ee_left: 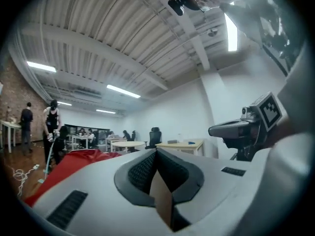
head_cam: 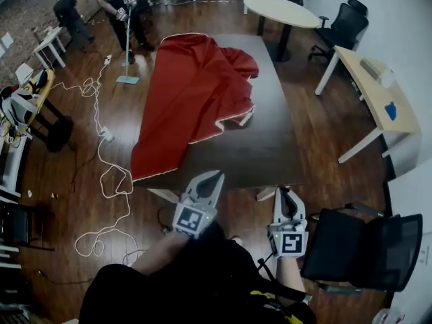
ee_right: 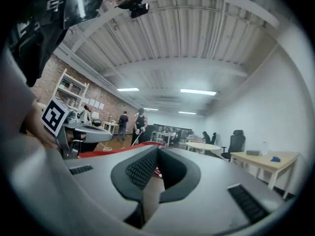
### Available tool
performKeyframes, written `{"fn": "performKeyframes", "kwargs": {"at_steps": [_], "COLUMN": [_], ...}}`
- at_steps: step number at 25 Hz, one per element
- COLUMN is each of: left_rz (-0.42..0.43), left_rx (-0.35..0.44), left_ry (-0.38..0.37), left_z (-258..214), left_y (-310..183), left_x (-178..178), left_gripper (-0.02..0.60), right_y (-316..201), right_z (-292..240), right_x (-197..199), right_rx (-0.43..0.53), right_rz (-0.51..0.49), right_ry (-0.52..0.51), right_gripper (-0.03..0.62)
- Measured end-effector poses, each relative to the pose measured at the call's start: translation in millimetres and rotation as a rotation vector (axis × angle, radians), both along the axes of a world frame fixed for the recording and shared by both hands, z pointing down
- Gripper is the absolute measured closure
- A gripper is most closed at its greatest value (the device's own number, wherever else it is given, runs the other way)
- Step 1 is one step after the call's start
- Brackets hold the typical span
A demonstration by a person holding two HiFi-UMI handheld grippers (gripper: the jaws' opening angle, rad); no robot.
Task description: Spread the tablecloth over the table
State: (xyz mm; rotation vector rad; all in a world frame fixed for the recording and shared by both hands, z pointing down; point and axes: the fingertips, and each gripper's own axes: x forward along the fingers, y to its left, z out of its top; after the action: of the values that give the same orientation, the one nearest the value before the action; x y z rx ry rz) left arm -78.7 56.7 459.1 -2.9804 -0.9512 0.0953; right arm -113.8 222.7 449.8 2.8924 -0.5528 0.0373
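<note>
A red tablecloth (head_cam: 192, 100) with a white edge lies bunched over the left half of a long dark table (head_cam: 270, 137), and its left side hangs toward the floor. The table's right half is bare. My left gripper (head_cam: 214, 175) is at the table's near end, shut, with nothing between its fingers. My right gripper (head_cam: 285, 192) is beside it, also shut and empty. Neither touches the cloth. The left gripper view shows its closed jaws (ee_left: 156, 151), the red cloth (ee_left: 74, 163) at the left and the right gripper (ee_left: 231, 129). In the right gripper view its jaws (ee_right: 157, 149) are closed, with the cloth (ee_right: 123, 149) beyond.
A black chair (head_cam: 358, 248) stands close at my right. A wooden desk (head_cam: 378, 93) lines the right wall, and a round white table (head_cam: 280, 11) with an office chair (head_cam: 344, 25) sits beyond the far end. Cables (head_cam: 101, 147) trail on the floor at the left. People (head_cam: 121, 5) stand at the back left.
</note>
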Motion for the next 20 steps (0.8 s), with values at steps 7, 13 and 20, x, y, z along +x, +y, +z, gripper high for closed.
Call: {"fn": "performKeyframes", "kwargs": {"at_steps": [7, 13, 20], "left_rz": [-0.319, -0.462, -0.484], "left_rx": [0.077, 0.099, 0.074], "left_ry": [-0.085, -0.108, -0.159], "left_z": [43, 66, 92], "left_y": [-74, -121, -166], "left_x": [-2, 16, 72], "left_gripper": [0.58, 0.58, 0.58], "right_y": [-55, -114, -152], "right_z": [58, 80, 131], "right_x": [66, 111, 192], "right_rx": [0.004, 0.04, 0.067], "right_rz": [-0.258, -0.366, -0.336], "right_ry": [-0.138, -0.229, -0.369], "right_gripper": [0.588, 0.588, 0.588]}}
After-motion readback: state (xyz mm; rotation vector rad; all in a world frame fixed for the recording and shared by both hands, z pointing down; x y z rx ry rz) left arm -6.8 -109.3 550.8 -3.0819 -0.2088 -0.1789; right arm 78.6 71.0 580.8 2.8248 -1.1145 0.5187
